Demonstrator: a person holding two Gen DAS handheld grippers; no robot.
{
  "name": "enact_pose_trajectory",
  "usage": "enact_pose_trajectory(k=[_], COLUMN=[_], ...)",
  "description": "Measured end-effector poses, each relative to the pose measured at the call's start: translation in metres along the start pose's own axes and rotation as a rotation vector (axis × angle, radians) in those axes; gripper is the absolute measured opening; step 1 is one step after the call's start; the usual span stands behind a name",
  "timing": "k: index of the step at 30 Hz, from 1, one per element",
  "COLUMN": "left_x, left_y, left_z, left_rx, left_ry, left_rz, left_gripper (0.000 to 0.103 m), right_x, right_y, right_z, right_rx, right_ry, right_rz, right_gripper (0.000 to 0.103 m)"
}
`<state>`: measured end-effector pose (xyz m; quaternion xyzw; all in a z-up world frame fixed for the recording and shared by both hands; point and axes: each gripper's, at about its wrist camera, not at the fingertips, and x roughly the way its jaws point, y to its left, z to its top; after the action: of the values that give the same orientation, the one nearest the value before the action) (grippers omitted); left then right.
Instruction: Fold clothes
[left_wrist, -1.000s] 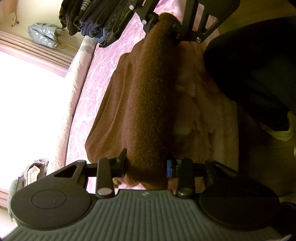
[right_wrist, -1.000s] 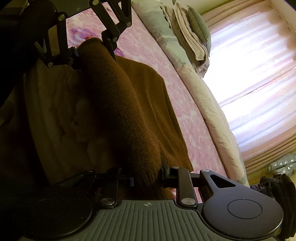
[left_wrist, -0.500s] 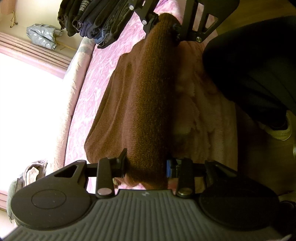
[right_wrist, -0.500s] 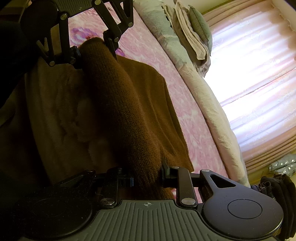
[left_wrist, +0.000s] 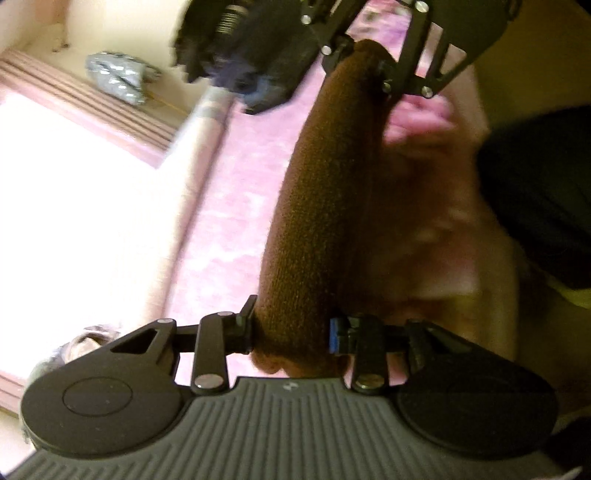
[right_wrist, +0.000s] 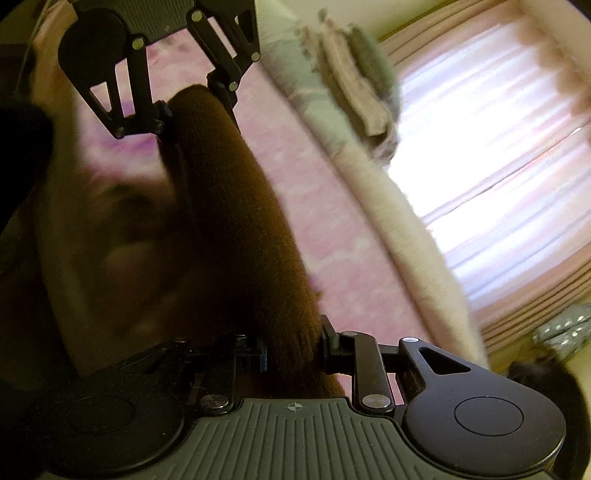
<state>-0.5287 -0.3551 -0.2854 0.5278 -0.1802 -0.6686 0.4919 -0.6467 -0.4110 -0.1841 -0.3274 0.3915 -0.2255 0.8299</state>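
Overhead, both tools clench one brown sweater (left_wrist: 317, 206) above the bed (left_wrist: 236, 236): left tool (left_wrist: 291, 338) still tightening, right tool (right_wrist: 291, 350) clamped; everything below hangs blurred.

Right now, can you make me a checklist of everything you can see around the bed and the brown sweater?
Surface: pink patterned bedspread, blurred.
Job's things: brown knit sweater stretched as a thick band between both grippers.
Clutter: dark clothes pile on the bed; folded pale linens at the bed's edge; silver bundle by the wall.
Grippers: left hand-held gripper clamps one end of the sweater, its jaws closing a little; right hand-held gripper is shut on the other end.
Cables: nothing seen.
Surroundings: bright window with pink curtains; a person's dark clothing close by.
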Motion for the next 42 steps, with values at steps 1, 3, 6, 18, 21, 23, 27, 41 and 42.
enact_pose_trajectory(k=[1, 3, 6, 18, 21, 23, 27, 41, 42], left_x=[0.004, 0.014, 0.030, 0.011, 0.010, 0.006, -0.018, -0.045, -0.039], left_y=[0.014, 0.041, 0.083, 0.013, -0.051, -0.081, -0.097, -0.002, 0.006], left_z=[0.003, 0.007, 0.011, -0.021, -0.035, -0.039, -0.042, -0.090, -0.087], left_rx=[0.001, -0.004, -0.024, 0.027, 0.039, 0.064, 0.001, -0.357, -0.389], left_ry=[-0.003, -0.007, -0.008, 0.044, 0.093, 0.107, 0.111, 0.163, 0.147], left_rz=[0.023, 0.068, 0.143, 0.132, 0.012, 0.009, -0.024, 0.013, -0.001], left_gripper=[0.031, 0.031, 0.031, 0.031, 0.032, 0.034, 0.042, 0.041, 0.041], right_x=[0.005, 0.017, 0.041, 0.043, 0.035, 0.026, -0.004, -0.040, -0.038], right_y=[-0.012, -0.036, -0.071, -0.029, 0.022, 0.053, 0.082, -0.001, -0.009], right_z=[0.006, 0.017, 0.034, 0.022, -0.006, -0.023, -0.040, -0.069, -0.065], right_rx=[-0.003, -0.015, -0.028, -0.061, -0.074, -0.092, -0.075, 0.550, 0.592], right_ry=[-0.013, -0.039, -0.081, -0.151, -0.100, -0.064, -0.054, -0.031, -0.056], right_rz=[-0.021, -0.064, -0.120, -0.064, 0.059, 0.114, 0.093, -0.001, 0.014], right_gripper=[0.023, 0.023, 0.023, 0.024, 0.024, 0.024, 0.042, 0.074, 0.070])
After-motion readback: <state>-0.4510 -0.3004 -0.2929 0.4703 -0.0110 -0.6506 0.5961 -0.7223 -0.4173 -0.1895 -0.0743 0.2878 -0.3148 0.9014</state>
